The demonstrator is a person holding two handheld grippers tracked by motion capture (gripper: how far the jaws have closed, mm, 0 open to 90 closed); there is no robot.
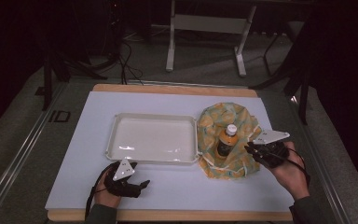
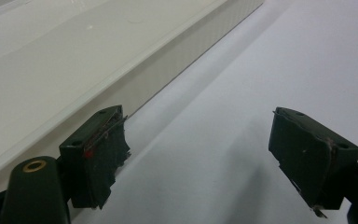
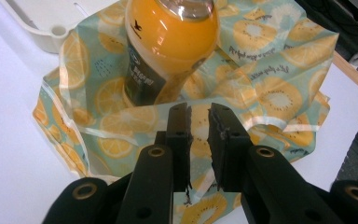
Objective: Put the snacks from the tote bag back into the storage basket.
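A bottle of orange drink (image 1: 225,140) (image 3: 168,46) stands inside a crumpled bag printed with citrus slices (image 1: 214,116) (image 3: 270,93), right of a shallow white tray (image 1: 154,161) (image 3: 42,28). My right gripper (image 1: 251,150) (image 3: 200,112) is at the bag's near right rim. Its jaws are almost together, with the fabric edge pinched between them. My left gripper (image 1: 142,184) (image 2: 198,121) rests low on the white mat in front of the tray's near wall (image 2: 51,107). Its jaws are wide apart and hold nothing.
The white mat (image 1: 177,186) lies on a wooden board (image 1: 168,215) on a grey table. White table legs (image 1: 170,46) and cables (image 1: 126,60) are on the floor beyond. The tray has nothing in it.
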